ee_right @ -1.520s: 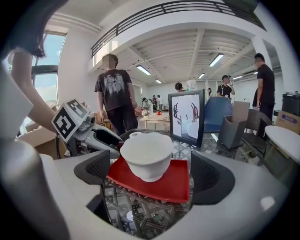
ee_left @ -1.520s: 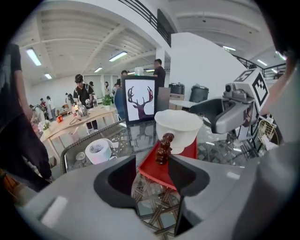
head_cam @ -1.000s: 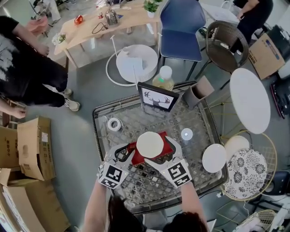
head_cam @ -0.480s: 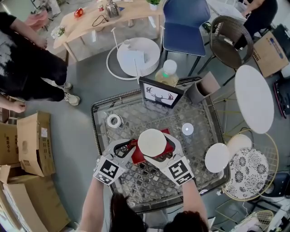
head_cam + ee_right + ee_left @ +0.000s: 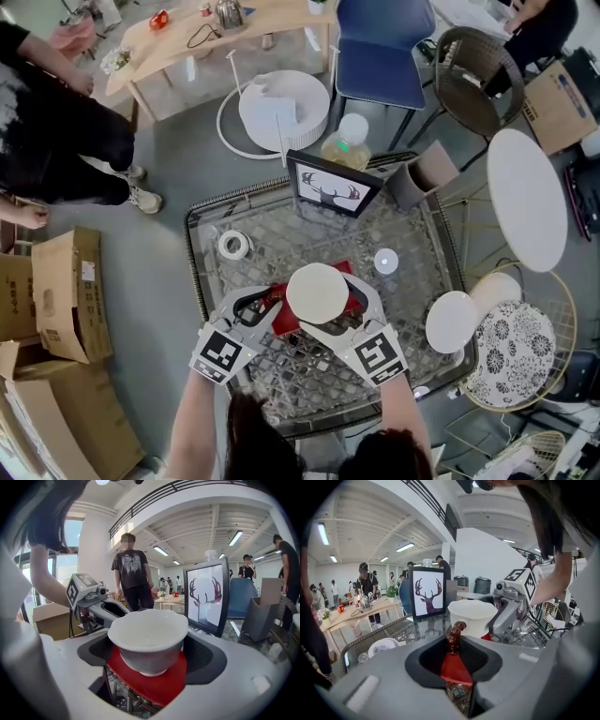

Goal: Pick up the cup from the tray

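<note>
A white cup stands on a small red tray on the glass-topped table. My right gripper reaches in from the lower right. Its jaws have just been closing, and they now stand wide with the cup between them, pads against its sides. The cup's foot rests on the tray. My left gripper comes in from the lower left, shut on the tray's near corner beside its brown beaded handle. The cup shows just beyond.
A framed deer picture stands at the table's far edge, with a bottle behind it. A tape roll, a small white lid and a white plate lie on the table. A wicker rim runs round it. Cardboard boxes stand at the left.
The head view has shifted slightly. Both grippers stay where they were at the tray and the cup, and the cup has not left the tray.
</note>
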A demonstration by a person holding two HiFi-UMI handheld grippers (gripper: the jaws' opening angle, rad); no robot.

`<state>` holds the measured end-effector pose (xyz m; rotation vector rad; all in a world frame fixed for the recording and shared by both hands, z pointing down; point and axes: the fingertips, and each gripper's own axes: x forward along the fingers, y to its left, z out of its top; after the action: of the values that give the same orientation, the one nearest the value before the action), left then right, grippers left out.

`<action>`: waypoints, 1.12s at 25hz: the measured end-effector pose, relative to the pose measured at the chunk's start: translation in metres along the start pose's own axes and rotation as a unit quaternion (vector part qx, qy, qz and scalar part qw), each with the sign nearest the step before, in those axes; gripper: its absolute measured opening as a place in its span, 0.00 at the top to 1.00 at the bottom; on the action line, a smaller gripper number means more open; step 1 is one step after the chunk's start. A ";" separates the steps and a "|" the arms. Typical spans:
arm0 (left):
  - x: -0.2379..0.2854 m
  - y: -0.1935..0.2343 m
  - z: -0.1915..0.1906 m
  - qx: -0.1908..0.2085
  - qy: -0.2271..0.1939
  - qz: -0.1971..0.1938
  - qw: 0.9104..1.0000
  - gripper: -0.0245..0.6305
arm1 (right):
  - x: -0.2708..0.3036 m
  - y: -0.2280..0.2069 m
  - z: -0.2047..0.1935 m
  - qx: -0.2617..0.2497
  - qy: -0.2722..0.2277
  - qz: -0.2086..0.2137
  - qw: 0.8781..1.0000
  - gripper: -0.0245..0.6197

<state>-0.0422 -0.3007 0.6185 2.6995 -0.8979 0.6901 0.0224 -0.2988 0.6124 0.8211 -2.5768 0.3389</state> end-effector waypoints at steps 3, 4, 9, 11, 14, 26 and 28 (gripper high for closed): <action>-0.007 -0.002 0.006 -0.007 -0.008 0.000 1.000 0.84 | -0.006 0.004 0.009 -0.004 -0.010 -0.004 1.000 0.21; -0.009 -0.003 0.008 -0.005 -0.008 -0.002 1.000 0.84 | -0.007 0.006 0.012 -0.007 -0.012 -0.005 1.000 0.21; -0.018 -0.014 0.009 0.002 -0.006 -0.009 1.000 0.84 | -0.017 0.018 0.011 0.006 -0.017 -0.011 1.000 0.21; -0.020 -0.019 0.010 0.003 -0.008 -0.010 1.000 0.84 | -0.023 0.020 0.011 0.007 -0.018 -0.015 1.000 0.21; -0.022 -0.030 0.011 0.001 -0.011 -0.012 1.000 0.84 | -0.033 0.025 0.008 0.007 -0.016 -0.021 1.000 0.21; -0.033 -0.080 0.007 0.009 -0.019 -0.026 0.999 0.84 | -0.076 0.056 -0.015 0.030 -0.016 -0.055 0.998 0.21; -0.033 -0.089 0.004 0.009 -0.020 -0.032 0.999 0.84 | -0.082 0.059 -0.021 0.034 -0.014 -0.061 0.997 0.21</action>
<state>-0.0098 -0.2152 0.5942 2.7528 -0.8131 0.6366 0.0546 -0.2037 0.5873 1.0086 -2.5393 0.3813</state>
